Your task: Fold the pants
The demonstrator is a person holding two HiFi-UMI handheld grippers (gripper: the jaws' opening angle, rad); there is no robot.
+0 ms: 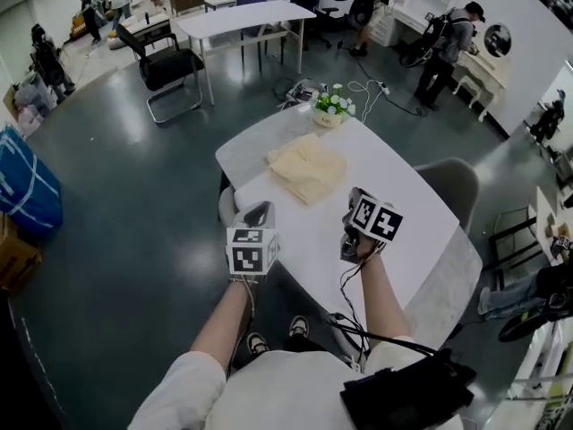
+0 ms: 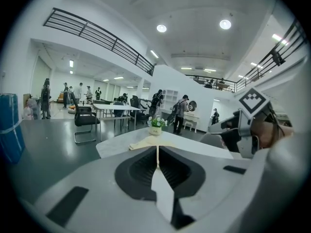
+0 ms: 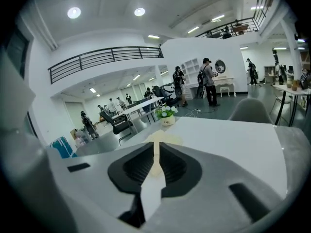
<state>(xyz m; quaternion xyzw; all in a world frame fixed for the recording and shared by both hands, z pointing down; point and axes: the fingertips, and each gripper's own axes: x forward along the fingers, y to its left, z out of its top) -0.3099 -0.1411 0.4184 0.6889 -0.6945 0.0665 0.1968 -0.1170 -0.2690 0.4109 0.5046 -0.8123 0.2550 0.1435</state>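
Folded cream pants point(image 1: 307, 170) lie on the white table point(image 1: 412, 227) at twelve o'clock from both grippers, with a flower pot point(image 1: 332, 107) just past them at one o'clock. Left gripper point(image 2: 158, 154) — jaws together, empty. Right gripper point(image 3: 156, 152) — jaws all but together, empty.

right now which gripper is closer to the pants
Right, narrowly. The right gripper is just off the near right corner of the pants; the left gripper is farther back by the table edge.
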